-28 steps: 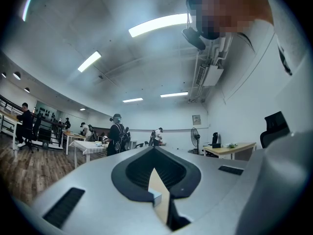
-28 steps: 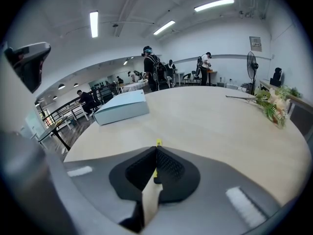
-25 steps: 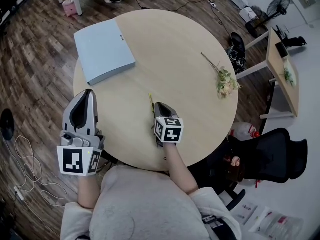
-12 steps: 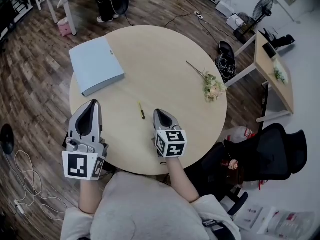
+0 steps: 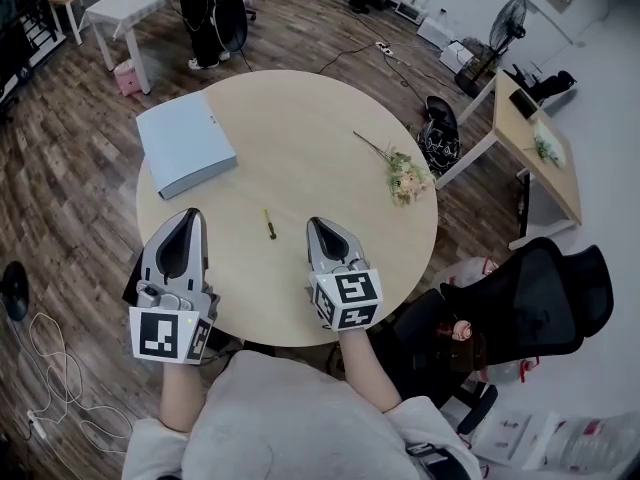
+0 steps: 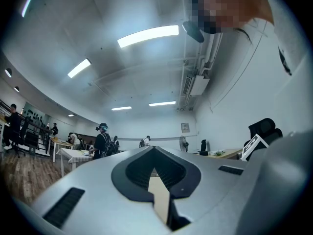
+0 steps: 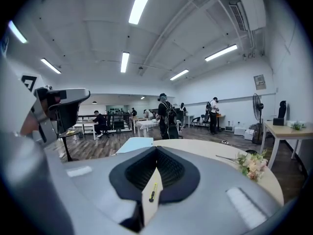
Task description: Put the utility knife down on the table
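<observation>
A slim utility knife with a yellow and black body lies loose on the round wooden table, near its front. My right gripper hovers just right of the knife, jaws shut and holding nothing. In the right gripper view the knife shows through the narrow slit behind the shut tips. My left gripper is at the table's front left edge, also shut and empty. In the left gripper view the left gripper points up at the room.
A pale blue binder lies at the table's far left. A sprig of flowers lies at the right side. A black office chair and a small desk stand to the right. People stand in the background.
The right gripper has drawn back and to the right of the knife, which was at its tip a second ago. The knife now lies alone. The left gripper stays shut.
</observation>
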`<state>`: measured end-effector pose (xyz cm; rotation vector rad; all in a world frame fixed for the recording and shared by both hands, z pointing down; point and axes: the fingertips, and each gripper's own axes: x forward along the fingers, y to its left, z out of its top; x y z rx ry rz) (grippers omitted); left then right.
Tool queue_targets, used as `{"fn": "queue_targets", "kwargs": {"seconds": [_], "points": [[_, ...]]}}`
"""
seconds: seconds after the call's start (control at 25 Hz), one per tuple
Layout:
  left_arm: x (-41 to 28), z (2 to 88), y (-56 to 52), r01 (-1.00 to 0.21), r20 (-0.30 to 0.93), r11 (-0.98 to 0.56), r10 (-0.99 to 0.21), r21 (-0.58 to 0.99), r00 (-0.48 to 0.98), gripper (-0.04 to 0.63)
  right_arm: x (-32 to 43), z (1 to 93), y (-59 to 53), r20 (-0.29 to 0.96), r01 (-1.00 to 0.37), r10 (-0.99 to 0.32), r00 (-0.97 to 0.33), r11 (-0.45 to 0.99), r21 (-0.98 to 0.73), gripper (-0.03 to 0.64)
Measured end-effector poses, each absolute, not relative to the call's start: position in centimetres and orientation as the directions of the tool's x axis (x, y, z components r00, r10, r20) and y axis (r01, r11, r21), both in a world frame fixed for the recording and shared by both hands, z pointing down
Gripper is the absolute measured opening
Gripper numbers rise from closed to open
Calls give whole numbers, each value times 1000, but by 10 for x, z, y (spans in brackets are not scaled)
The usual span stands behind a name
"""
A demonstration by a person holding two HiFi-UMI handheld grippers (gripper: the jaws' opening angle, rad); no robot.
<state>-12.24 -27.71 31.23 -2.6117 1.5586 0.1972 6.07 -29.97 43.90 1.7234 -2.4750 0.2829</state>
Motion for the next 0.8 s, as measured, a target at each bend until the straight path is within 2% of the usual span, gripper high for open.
{"fn": "queue_targets", "kwargs": {"seconds": [0.8], "points": [[-79, 269, -203, -880, -249, -470, -846, -70, 472, 8, 120, 327, -212, -53, -952, -951, -304, 305, -11, 11]]}}
